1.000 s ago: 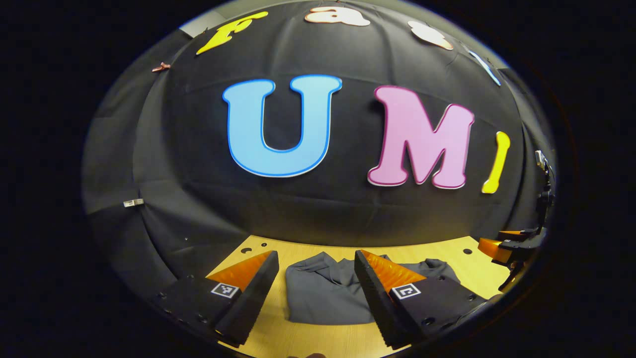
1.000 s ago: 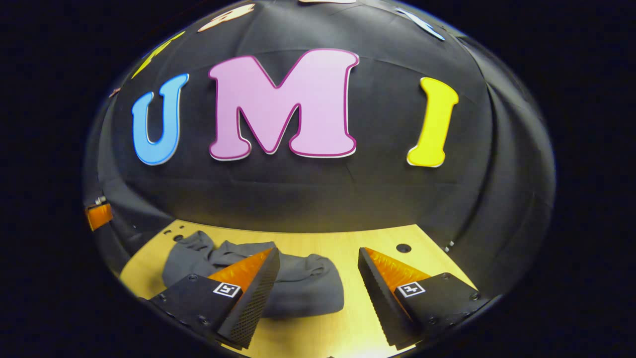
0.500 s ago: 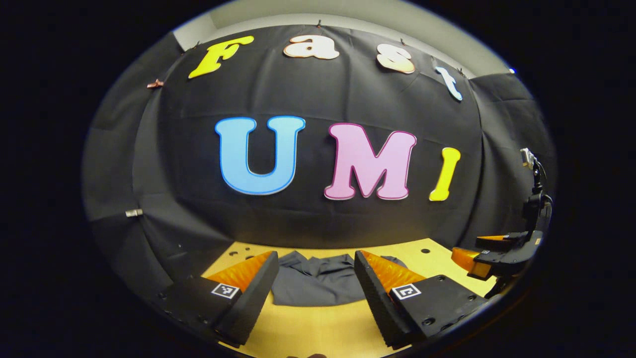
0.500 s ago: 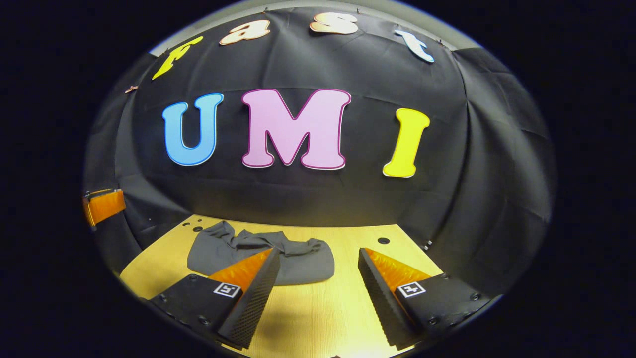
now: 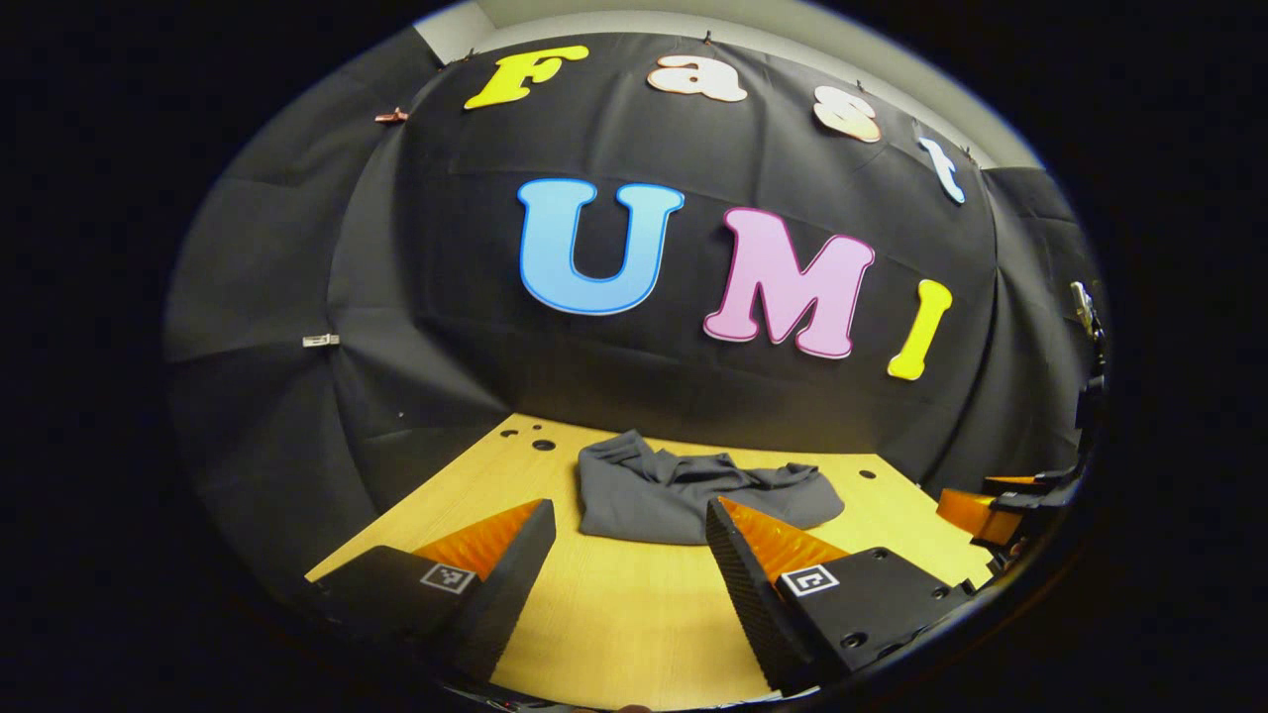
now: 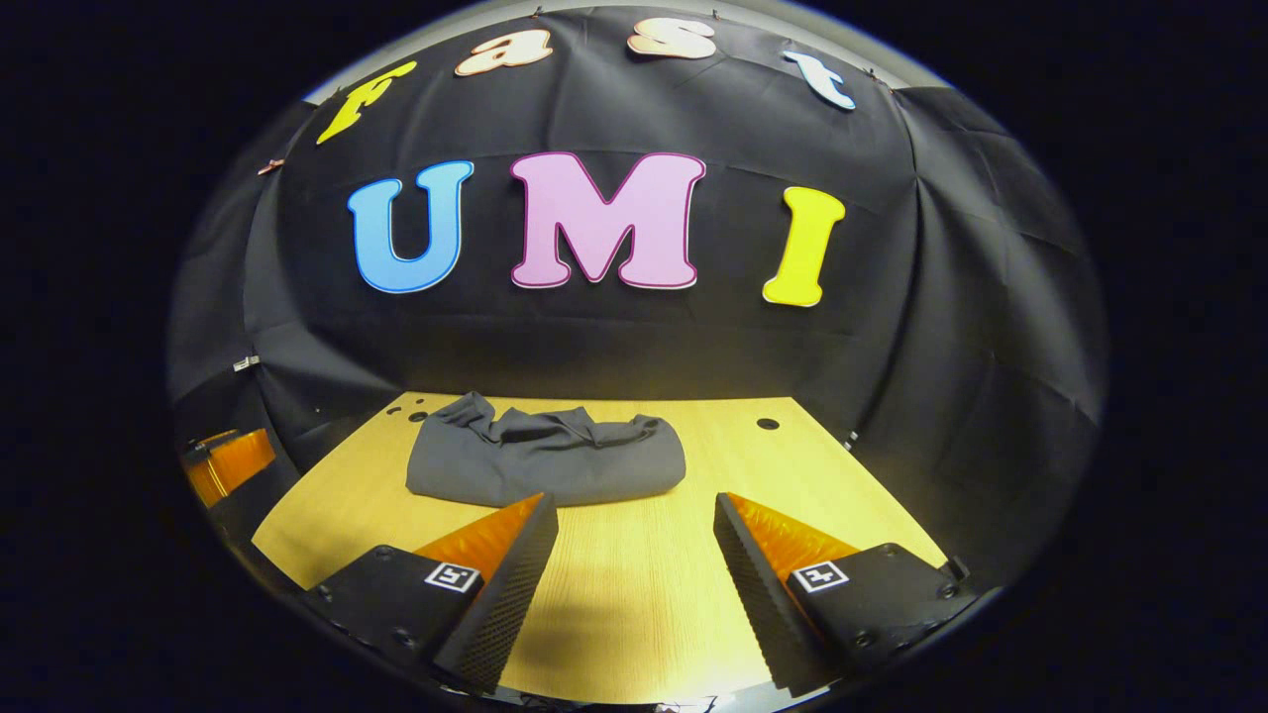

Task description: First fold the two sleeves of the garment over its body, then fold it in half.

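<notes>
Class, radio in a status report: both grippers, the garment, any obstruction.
Left gripper open, holding nothing. Right gripper open, holding nothing. Grey garment lies folded on the wooden table, clear of both. Nothing in the way.

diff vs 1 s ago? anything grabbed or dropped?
Both grippers pulled back from the folded dark grey garment: a second ago it sat between and behind their fingers; now it lies farther off on the light wooden table. The left gripper and right gripper were open then and are open now, empty; nothing taken or let go. The garment kept its bundled shape and place.
</notes>
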A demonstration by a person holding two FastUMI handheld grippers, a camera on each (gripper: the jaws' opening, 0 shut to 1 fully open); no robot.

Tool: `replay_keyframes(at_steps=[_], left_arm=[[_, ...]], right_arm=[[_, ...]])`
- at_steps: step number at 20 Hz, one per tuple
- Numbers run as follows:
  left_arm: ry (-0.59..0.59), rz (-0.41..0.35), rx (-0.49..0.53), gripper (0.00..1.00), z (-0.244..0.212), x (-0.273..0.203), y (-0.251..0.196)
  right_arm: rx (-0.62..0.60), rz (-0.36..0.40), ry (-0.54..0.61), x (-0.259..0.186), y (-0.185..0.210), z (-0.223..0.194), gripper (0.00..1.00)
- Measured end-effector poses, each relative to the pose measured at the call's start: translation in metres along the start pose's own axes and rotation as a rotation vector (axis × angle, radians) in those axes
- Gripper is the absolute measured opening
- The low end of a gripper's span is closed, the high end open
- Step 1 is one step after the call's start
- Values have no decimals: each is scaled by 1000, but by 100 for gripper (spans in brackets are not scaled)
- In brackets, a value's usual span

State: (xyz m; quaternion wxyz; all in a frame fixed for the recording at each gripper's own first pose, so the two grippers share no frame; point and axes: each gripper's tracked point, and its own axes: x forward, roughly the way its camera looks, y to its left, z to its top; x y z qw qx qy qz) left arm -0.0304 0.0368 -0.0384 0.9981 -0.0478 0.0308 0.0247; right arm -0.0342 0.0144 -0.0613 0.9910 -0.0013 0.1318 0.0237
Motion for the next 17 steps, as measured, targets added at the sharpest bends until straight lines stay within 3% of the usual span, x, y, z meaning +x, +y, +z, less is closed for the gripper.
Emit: replay_keyframes(at_steps=[9, 16, 17], left_arm=[[49, -59, 42, 96, -24, -4, 6], [43, -43, 150, 96, -27, 0, 18], [47, -44, 151, 92, -28, 2, 19]], right_arm=[[32, 26, 52, -26, 33, -32, 98], [49, 25, 63, -22, 45, -33, 98], [49, 27, 64, -21, 48, -32, 98]])
